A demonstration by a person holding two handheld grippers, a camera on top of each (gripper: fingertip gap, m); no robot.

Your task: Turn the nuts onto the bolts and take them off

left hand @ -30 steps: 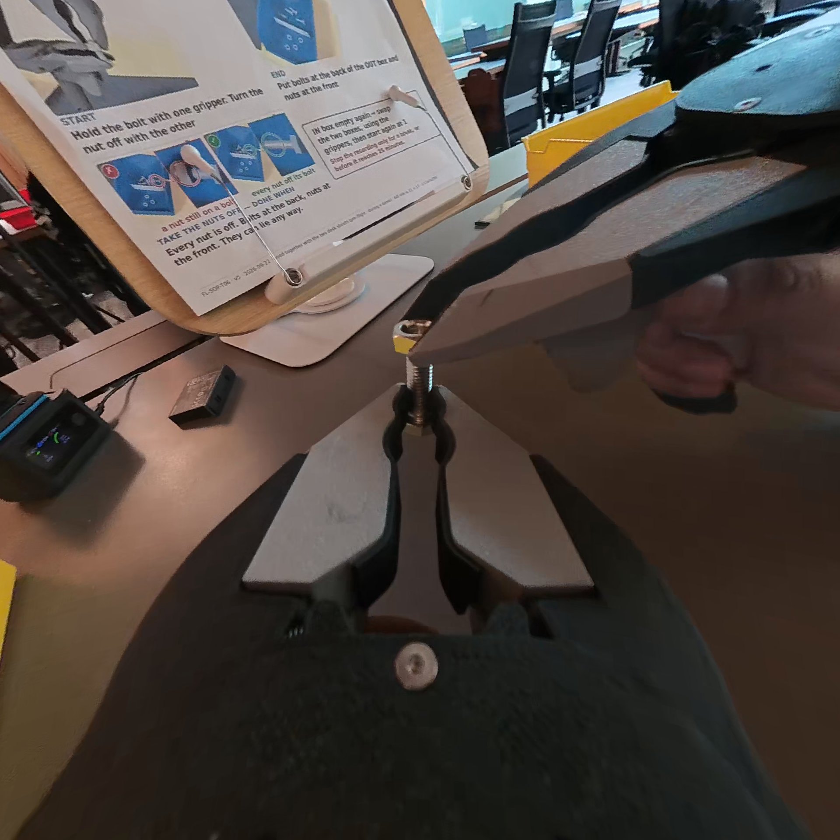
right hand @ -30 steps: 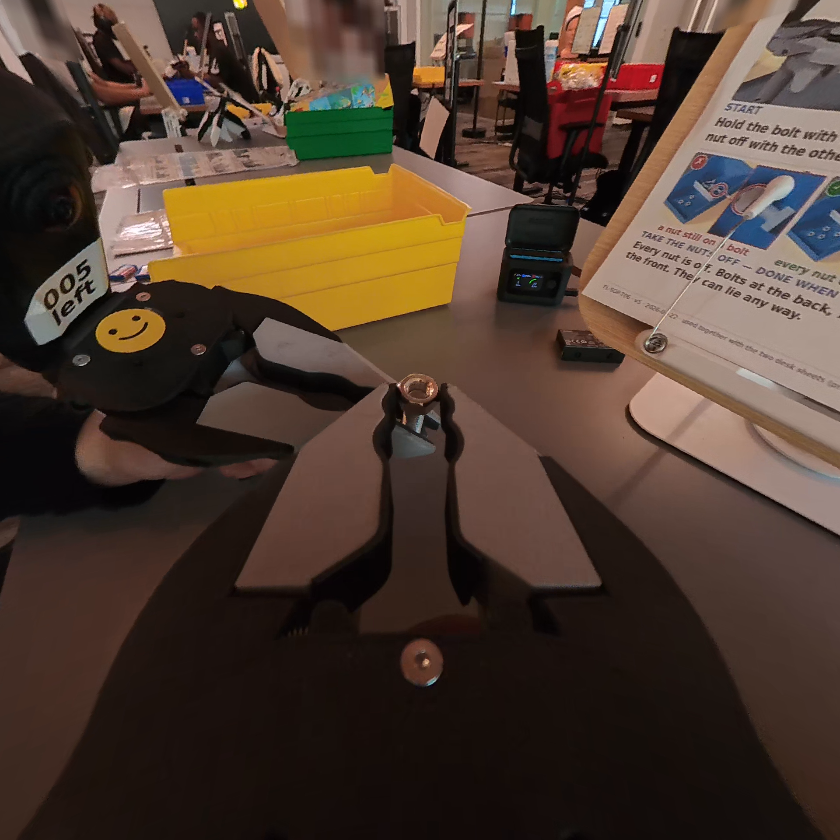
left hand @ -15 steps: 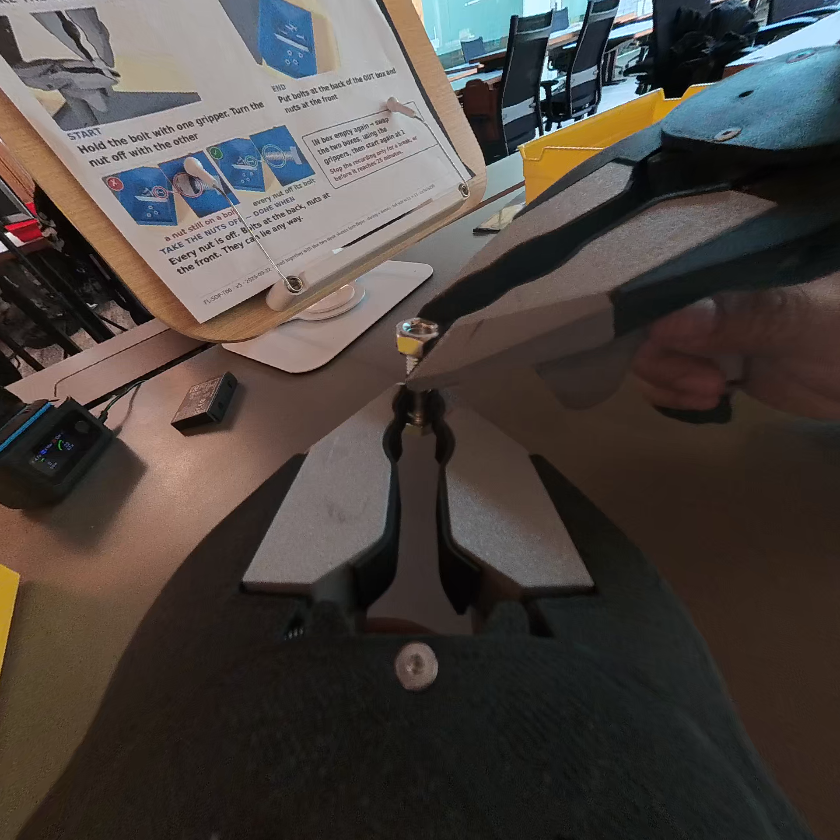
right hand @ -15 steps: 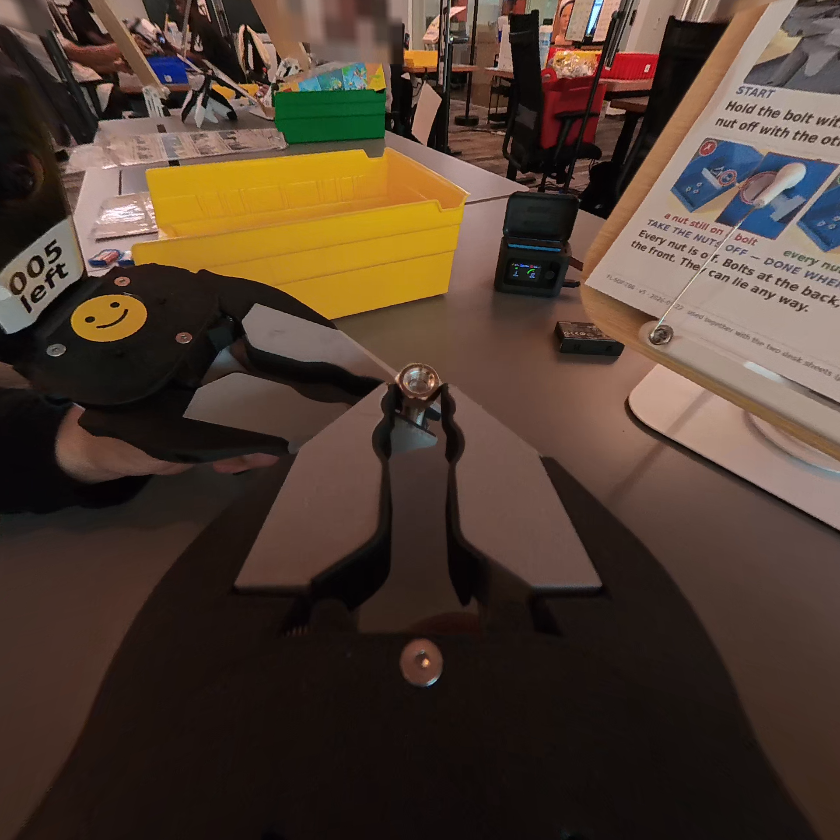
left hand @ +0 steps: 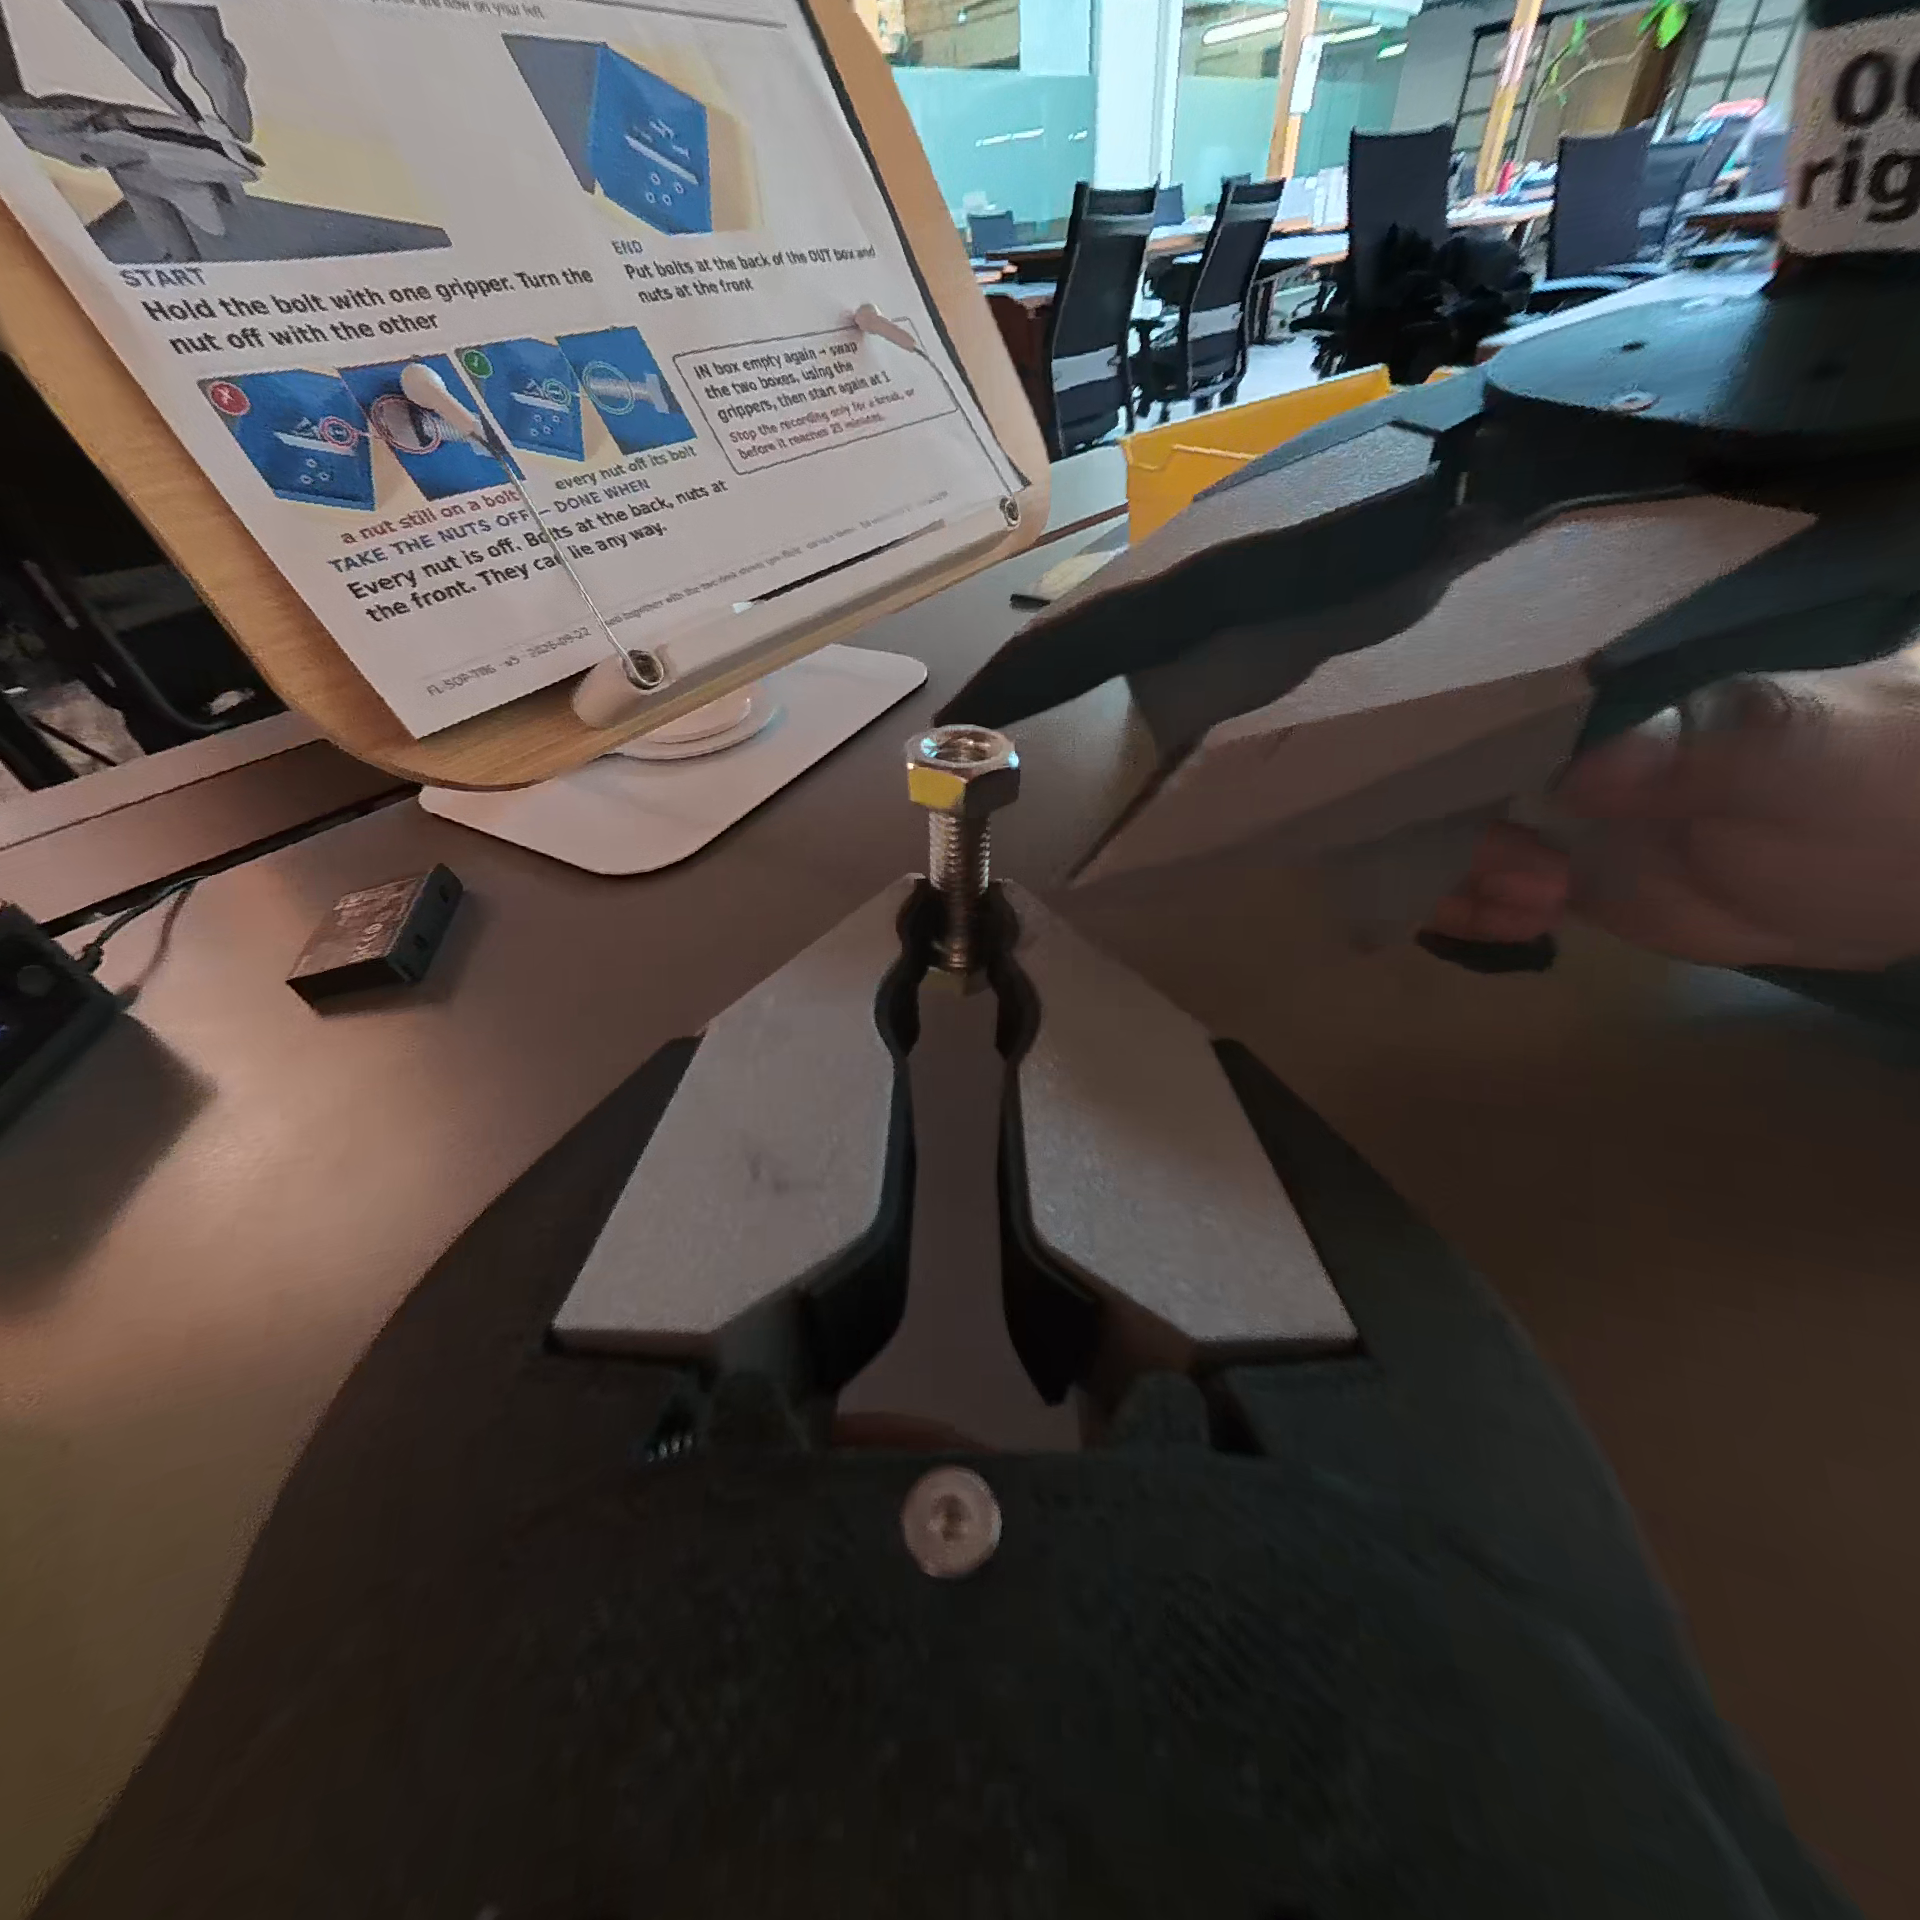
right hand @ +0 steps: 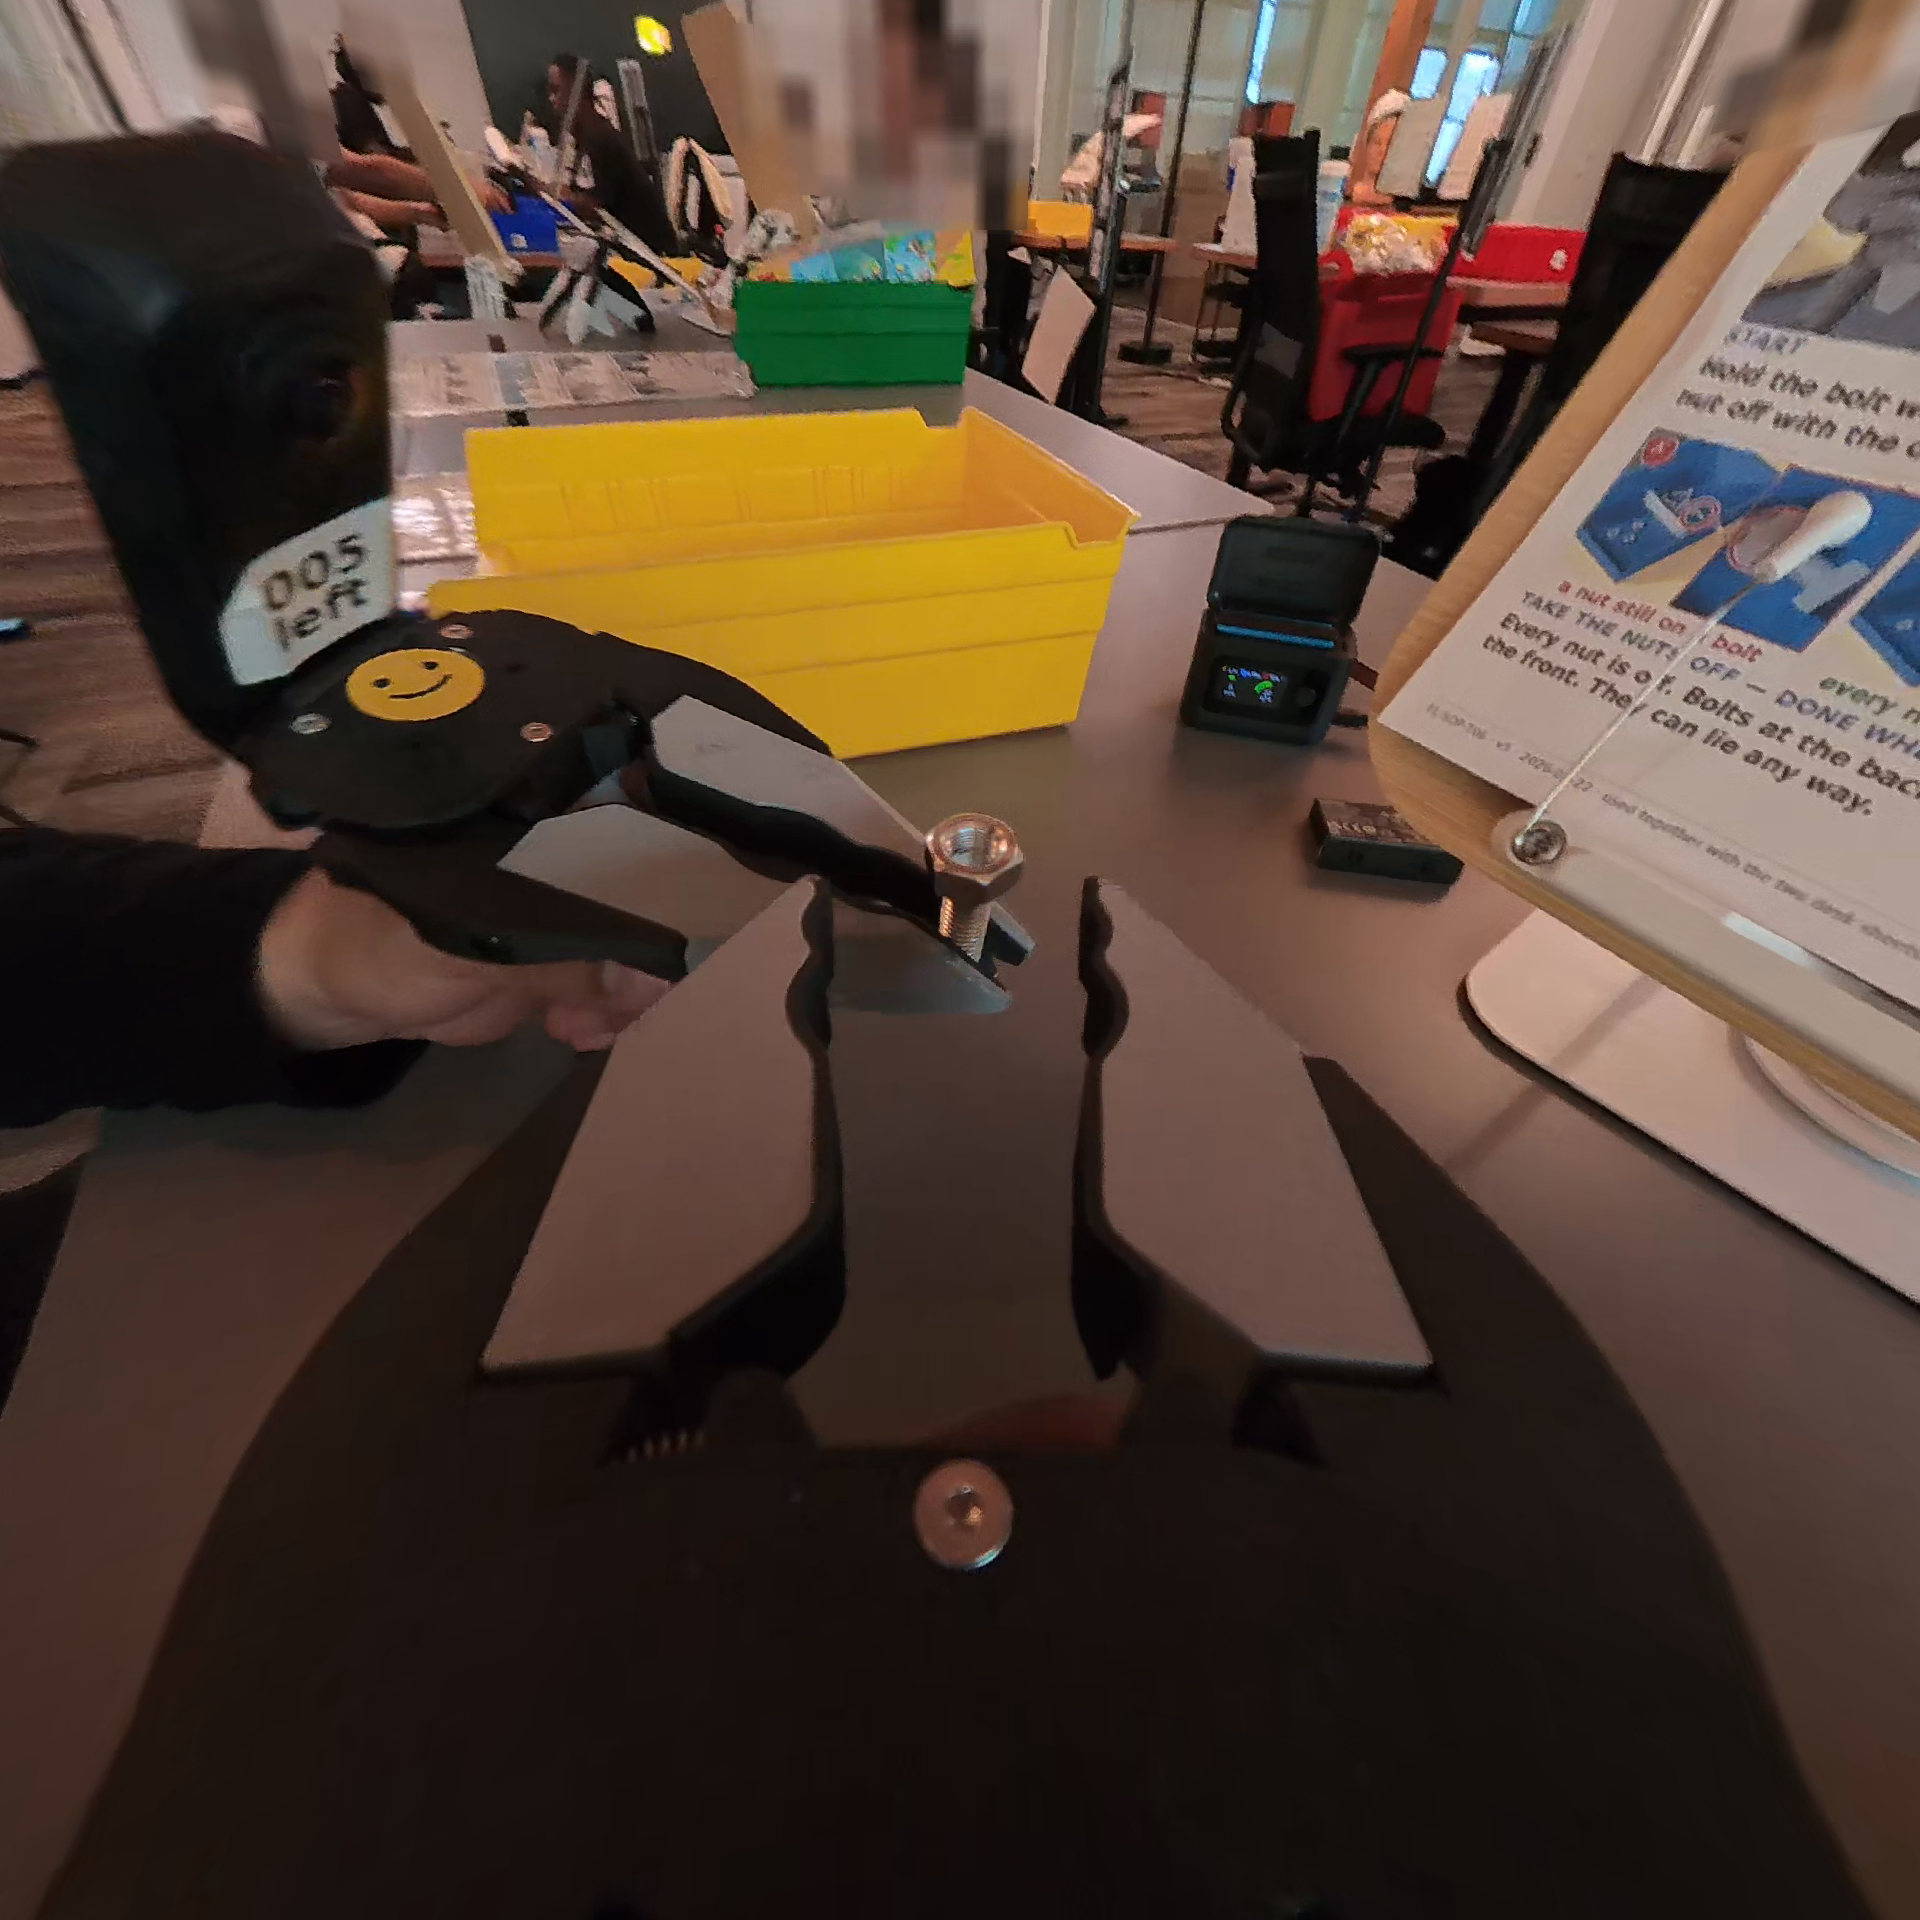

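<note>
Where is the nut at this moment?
In both wrist views the nut sits at the top end of the upright bolt, which the left gripper clamps; the open right gripper is just short of it.

Both tongs have matte black bodies, pale grey wedge-shaped fingers edged in black rubber, and a silver screw. The left tongs carry a yellow smiley sticker, a white label and a black sleeve.

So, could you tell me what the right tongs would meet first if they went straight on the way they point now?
Most likely the nut atop the bolt, held upright in the shut left tongs. It stands just beyond the open right tongs, roughly centred in their gap, though depth is hard to judge.
</note>
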